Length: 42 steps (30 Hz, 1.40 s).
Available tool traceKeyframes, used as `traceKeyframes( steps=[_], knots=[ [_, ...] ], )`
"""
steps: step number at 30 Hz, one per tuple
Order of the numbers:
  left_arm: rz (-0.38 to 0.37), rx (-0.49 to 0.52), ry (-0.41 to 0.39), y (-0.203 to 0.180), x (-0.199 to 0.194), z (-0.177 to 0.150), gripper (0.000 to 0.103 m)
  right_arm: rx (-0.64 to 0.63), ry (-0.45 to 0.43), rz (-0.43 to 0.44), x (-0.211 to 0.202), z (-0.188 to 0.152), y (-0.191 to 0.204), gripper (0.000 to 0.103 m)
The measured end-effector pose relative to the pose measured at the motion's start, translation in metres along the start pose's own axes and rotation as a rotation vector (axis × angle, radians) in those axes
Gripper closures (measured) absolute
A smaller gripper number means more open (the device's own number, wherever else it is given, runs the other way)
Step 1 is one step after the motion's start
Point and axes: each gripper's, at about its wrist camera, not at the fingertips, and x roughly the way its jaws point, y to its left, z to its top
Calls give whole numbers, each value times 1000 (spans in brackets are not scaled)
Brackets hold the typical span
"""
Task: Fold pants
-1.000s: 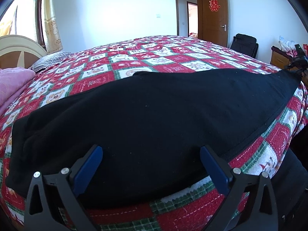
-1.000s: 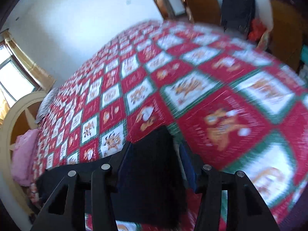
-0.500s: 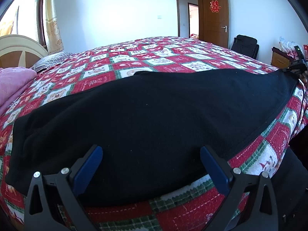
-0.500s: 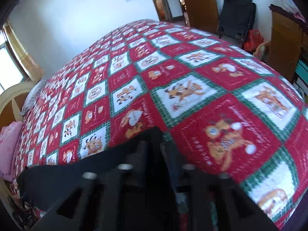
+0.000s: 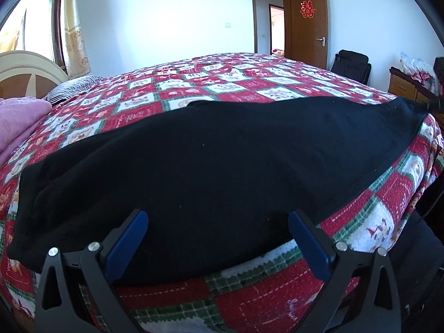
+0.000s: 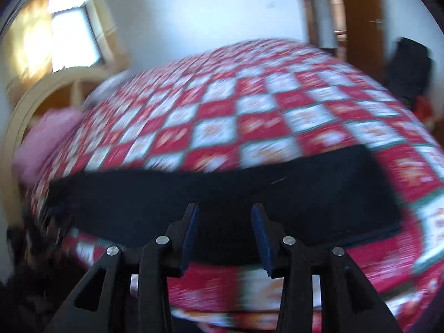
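Both tongs, left (image 5: 216, 238) and right (image 6: 224, 236), gape wide and hold nothing. The black pants (image 5: 208, 161) lie flat just ahead. I think a fold comes next: pinch an edge.

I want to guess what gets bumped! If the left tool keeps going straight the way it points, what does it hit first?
Most likely the black pants. The left tool is open and aimed right at that cloth, spread on the checkered quilt. How much gap remains is hard to judge in this view.
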Motion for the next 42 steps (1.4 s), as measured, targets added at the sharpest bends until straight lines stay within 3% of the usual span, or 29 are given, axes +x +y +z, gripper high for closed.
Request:
traceKeyframes(
  steps=[3, 7, 11, 15, 21, 23, 26, 29, 37, 42],
  knots=[
    [-4, 0, -2, 2, -3, -3, 0, -55, 136, -36, 37, -24, 20, 62],
    [-2, -17, -19, 8, -11, -1, 0, -51, 192, -38, 40, -38, 21, 62],
    [-2, -56, -60, 14, -15, 12, 0, -74, 128, -29, 27, -25, 38, 62],
    [-13, -59, -81, 7, -9, 25, 0, -95, 84, 48, 42, -6, 72, 62],
    [-1, -4, -26, -3, 4, 18, 0, -147, 178, 54, 88, -23, 109, 61],
    [5, -5, 14, -1, 12, 9, 0, -198, 172, 15, 87, -36, 117, 61],
    [5, 4, -7, -1, 7, 4, 0, -209, 204, 6, 85, -40, 119, 61],
    [4, -12, -1, 2, 3, 7, 0, -221, 168, -12, 76, -32, 129, 61],
    [21, -53, 4, 15, 1, 11, 0, -247, 91, 125, 89, -4, 192, 61],
    [25, -62, 6, 21, 1, 10, 0, -262, 142, 167, 122, -11, 227, 61]
  ],
)
